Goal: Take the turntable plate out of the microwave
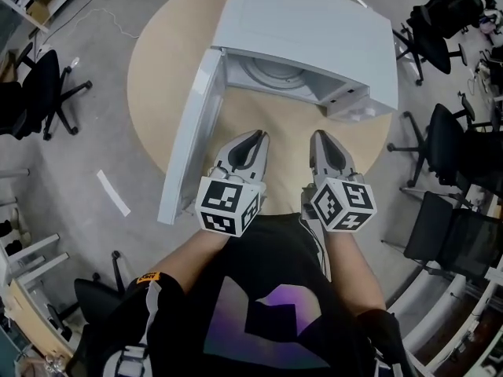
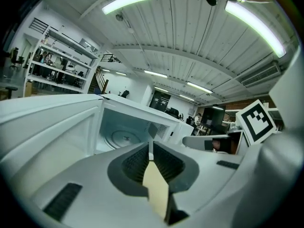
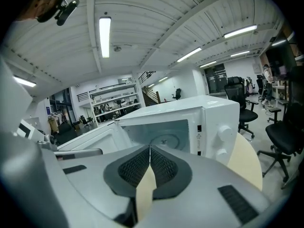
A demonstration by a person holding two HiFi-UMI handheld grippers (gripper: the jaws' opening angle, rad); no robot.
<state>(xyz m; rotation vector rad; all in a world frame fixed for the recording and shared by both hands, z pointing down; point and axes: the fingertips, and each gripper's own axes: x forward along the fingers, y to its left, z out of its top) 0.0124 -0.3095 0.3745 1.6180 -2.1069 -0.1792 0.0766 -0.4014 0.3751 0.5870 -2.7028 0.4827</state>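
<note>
In the head view, a white microwave (image 1: 314, 22) stands toward the far edge of the round table (image 1: 157, 69). Its door (image 1: 192, 132) is swung wide to the left. The turntable plate (image 1: 271, 73) lies flat on the floor of the cavity, not yet lifted. The left gripper (image 1: 253, 138) and the right gripper (image 1: 321, 137) hover side by side over the table's near part, both pointing at the opening and short of it.

In the left gripper view, the jaws stand only a narrow slit apart with nothing between them. The plate sits ahead, inside the cavity.

In the right gripper view, the jaws meet at their tips, also empty, with the control knobs (image 3: 222, 134) to the right of the opening.

This looks like the approach step. The next move likely calls for spreading the jaws, reaching in low and catching the plate's rim.
</note>
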